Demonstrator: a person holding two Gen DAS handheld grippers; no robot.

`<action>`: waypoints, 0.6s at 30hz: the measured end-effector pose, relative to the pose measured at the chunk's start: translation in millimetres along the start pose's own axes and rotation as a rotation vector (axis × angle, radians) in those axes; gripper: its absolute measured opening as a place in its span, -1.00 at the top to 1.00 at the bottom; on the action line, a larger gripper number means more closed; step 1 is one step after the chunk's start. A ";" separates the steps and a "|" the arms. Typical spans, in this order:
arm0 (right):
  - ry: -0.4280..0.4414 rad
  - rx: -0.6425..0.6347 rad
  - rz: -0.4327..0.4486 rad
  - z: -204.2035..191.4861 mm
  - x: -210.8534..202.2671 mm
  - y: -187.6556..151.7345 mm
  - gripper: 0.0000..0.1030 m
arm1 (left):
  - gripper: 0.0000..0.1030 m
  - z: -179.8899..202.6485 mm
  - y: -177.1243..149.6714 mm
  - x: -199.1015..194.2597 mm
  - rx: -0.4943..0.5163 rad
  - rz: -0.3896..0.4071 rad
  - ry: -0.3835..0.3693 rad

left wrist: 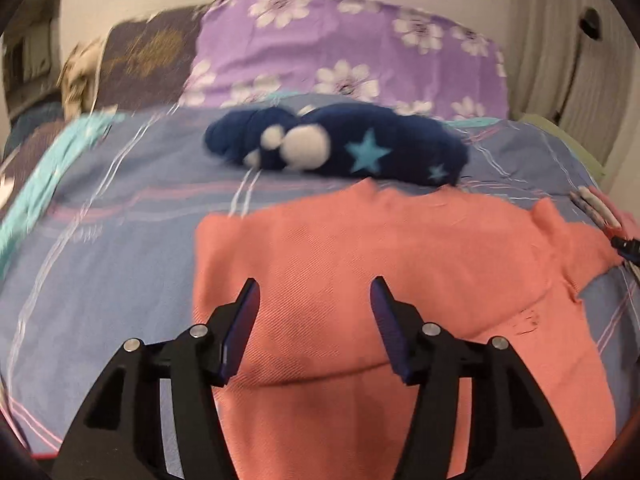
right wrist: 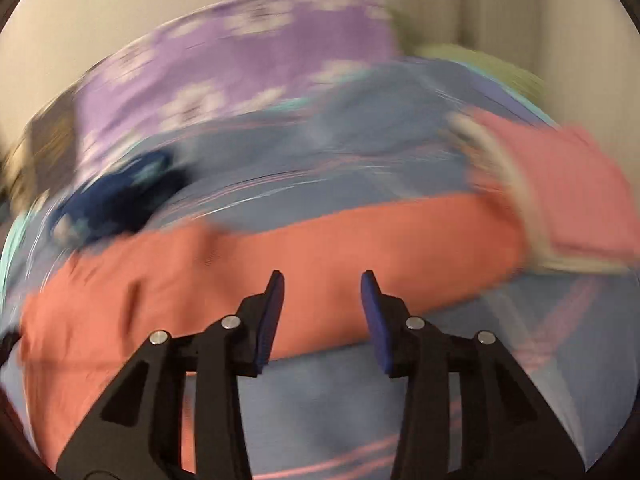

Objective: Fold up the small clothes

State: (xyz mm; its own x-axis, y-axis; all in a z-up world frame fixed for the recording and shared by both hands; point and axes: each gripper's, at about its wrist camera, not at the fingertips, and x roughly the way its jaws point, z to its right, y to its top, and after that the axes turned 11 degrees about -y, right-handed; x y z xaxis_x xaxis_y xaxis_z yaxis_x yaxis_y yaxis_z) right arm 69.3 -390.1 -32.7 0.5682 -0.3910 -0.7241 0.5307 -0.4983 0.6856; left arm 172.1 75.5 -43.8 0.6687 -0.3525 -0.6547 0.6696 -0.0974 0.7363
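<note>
- While both views blurred, the left tongs stood apart and empty over the coral cloth at lower centre.
- Right tongs gaped too, gripping nothing.
- Navy garment lay above on the bed.

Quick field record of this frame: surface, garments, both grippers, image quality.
surface: bed with blue striped sheet, purple floral pillow at the far end
main garment: salmon-orange cloth spread on the sheet, partly folded
other garments: navy star-print piece bunched beyond it; pink folded stack at the right
left gripper: open, over the orange cloth, nothing between the jaws
right gripper: open, at the cloth's near edge, holding nothing
image quality: right wrist view heavily motion-blurred; left wrist view mildly blurred
</note>
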 end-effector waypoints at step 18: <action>0.135 0.446 -0.020 69.3 65.7 23.7 0.93 | -0.39 9.9 -26.6 55.0 0.017 -0.134 -0.064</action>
State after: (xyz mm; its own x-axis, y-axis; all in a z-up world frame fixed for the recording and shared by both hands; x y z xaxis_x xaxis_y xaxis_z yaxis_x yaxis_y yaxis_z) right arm 75.7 -481.2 -69.3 0.6529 -0.2889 -0.7002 0.2371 -0.8001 0.5511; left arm 187.9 49.5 -97.7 0.5514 -0.3939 -0.7354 0.7455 -0.1628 0.6463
